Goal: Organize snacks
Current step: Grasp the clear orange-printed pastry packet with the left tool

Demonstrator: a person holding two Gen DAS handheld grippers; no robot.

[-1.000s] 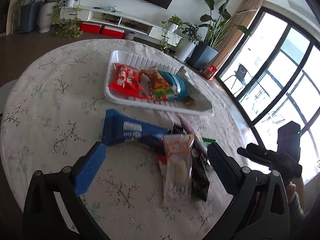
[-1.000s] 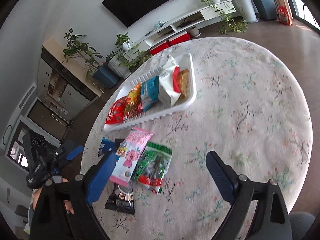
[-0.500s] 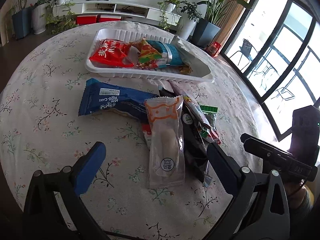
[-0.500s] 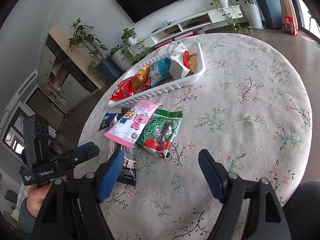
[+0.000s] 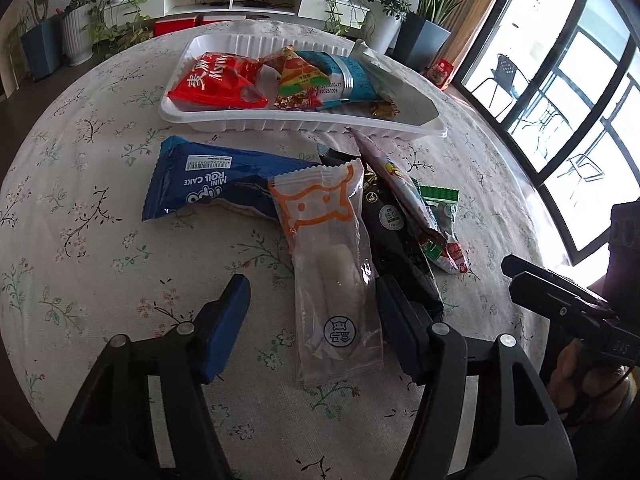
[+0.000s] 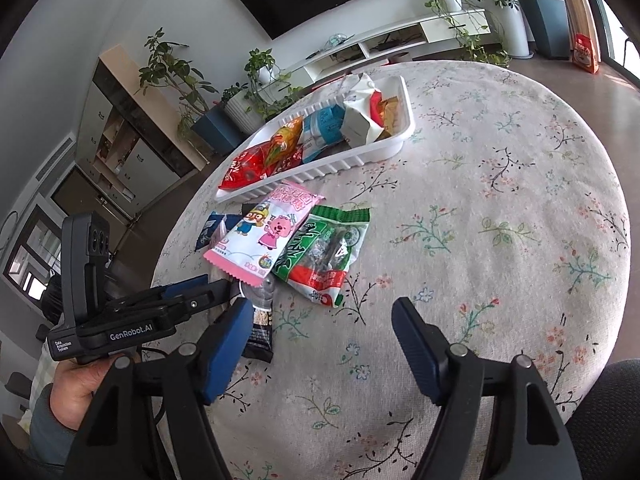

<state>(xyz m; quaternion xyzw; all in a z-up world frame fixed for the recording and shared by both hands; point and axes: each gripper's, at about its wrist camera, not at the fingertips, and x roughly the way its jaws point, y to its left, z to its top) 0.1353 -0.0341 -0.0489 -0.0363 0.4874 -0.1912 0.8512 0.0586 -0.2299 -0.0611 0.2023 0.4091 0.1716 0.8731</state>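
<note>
**Left gripper straddles the clear packet, right gripper over bare cloth**

We have the left gripper (image 5: 310, 312) down low at the near end of the snack pile, fingers spread wide and gripping nothing. Between them lies the lower part of the clear packet with the orange cat face (image 5: 332, 264); its right edge is just beside the right finger, while the left finger stands apart from it over bare tablecloth (image 5: 80, 208). We cannot tell whether either finger touches the cloth.

The blue roll cake pack (image 5: 208, 188) stretches away to the left, its right end tucked under the clear packet. On the other side, a black packet (image 5: 394, 240) sits against the clear one, with the pink cartoon packet (image 6: 266, 236) leaning across it and the green seaweed packet (image 6: 324, 252) at the outer edge of the pile.

Beyond the pile, the white tray (image 5: 280, 124) already carries red, orange, blue and white packs; its near wall is close to the top of the pile, and the pink packet's tip reaches it.

Our right gripper (image 6: 322, 338) is also wide open and empty, hovering over the table near the seaweed packet's lower corner. To its right the flowered cloth runs open all the way to the round table edge (image 6: 616, 216).
</note>
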